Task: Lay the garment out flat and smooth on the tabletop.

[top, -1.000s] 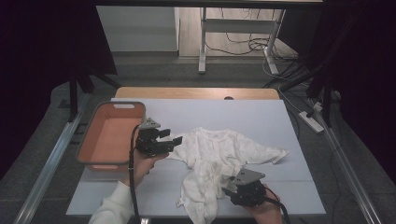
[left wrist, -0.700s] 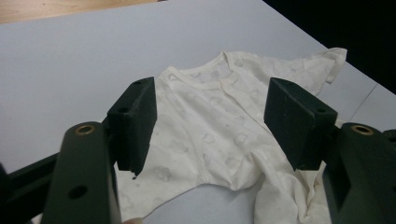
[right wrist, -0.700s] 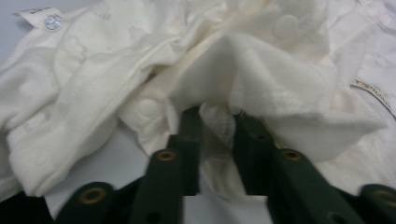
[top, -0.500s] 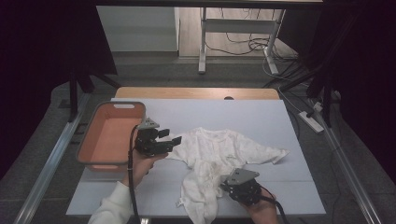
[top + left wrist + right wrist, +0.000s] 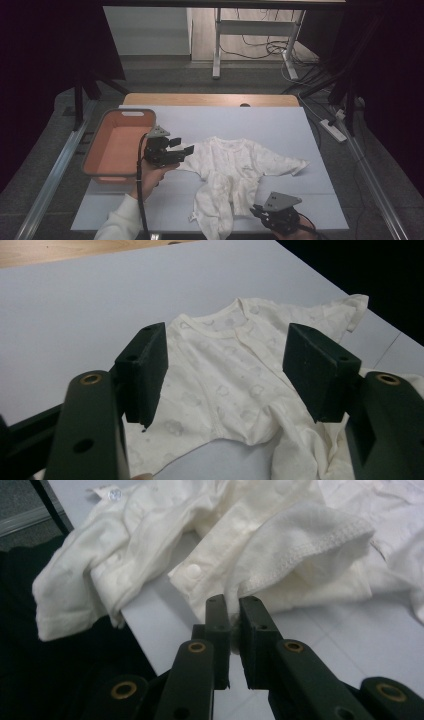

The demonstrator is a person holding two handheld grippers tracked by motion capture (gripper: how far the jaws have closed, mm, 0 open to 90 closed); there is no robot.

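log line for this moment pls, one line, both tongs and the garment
left tongs: open, above white garment, nothing between | right tongs: just closed, shut on garment hem at near table edge | orange tub: left of garment

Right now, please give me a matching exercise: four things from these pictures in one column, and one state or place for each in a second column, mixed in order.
Things:
1. left gripper
2. right gripper
3. orange basket
4. white baby garment

States or places:
A. spread out on the middle of the table
B. jaws open, nothing between them
C. stands at the table's left edge
D. jaws shut on a fold of cloth

Pairs: 1-B, 2-D, 3-C, 4-A
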